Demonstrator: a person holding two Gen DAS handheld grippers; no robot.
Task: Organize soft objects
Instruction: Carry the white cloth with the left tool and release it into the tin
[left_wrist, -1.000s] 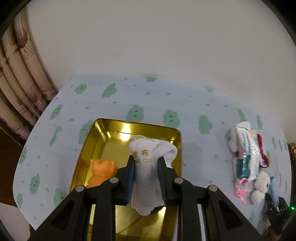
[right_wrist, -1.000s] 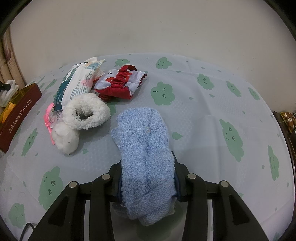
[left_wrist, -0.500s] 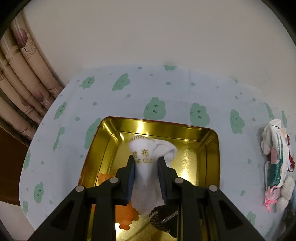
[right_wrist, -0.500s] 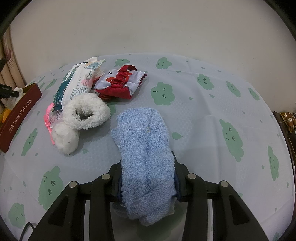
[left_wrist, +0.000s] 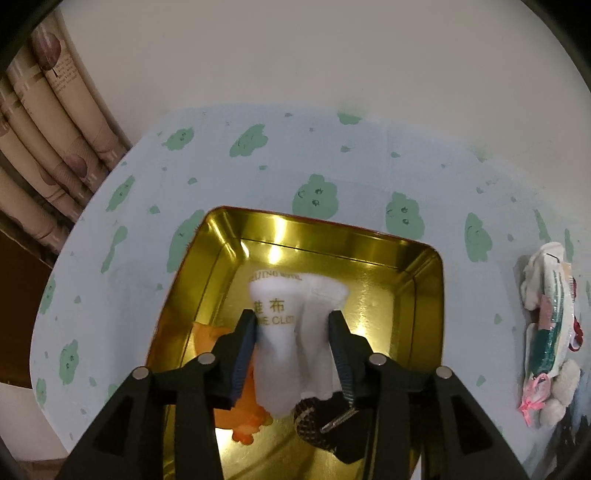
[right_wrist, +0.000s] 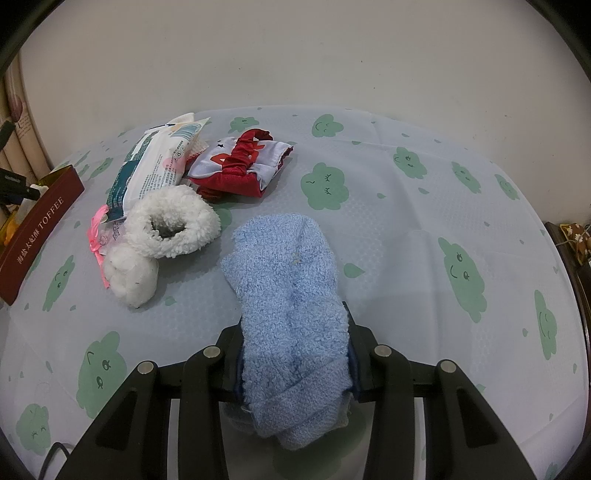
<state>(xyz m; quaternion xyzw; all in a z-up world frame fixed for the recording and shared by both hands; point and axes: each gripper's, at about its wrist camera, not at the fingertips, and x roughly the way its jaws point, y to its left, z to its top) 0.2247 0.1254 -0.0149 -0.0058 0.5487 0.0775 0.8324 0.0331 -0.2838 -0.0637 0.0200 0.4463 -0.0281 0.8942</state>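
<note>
Left tool (left_wrist: 291, 325) was spreading its jaws around the white cloth roll (left_wrist: 288, 332) over the gold tin (left_wrist: 424, 280) (orange plush (left_wrist: 240, 410) and a dark bit already inside). The roll could snag a pad and tip out. Right tool (right_wrist: 293, 347) pinched the blue towel (right_wrist: 288, 295) above the worktop (right_wrist: 406, 229).

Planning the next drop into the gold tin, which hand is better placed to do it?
Right. Its tool is clamped on the blue towel, ready to carry. The left tool is opening around the white cloth inside the tin.
</note>
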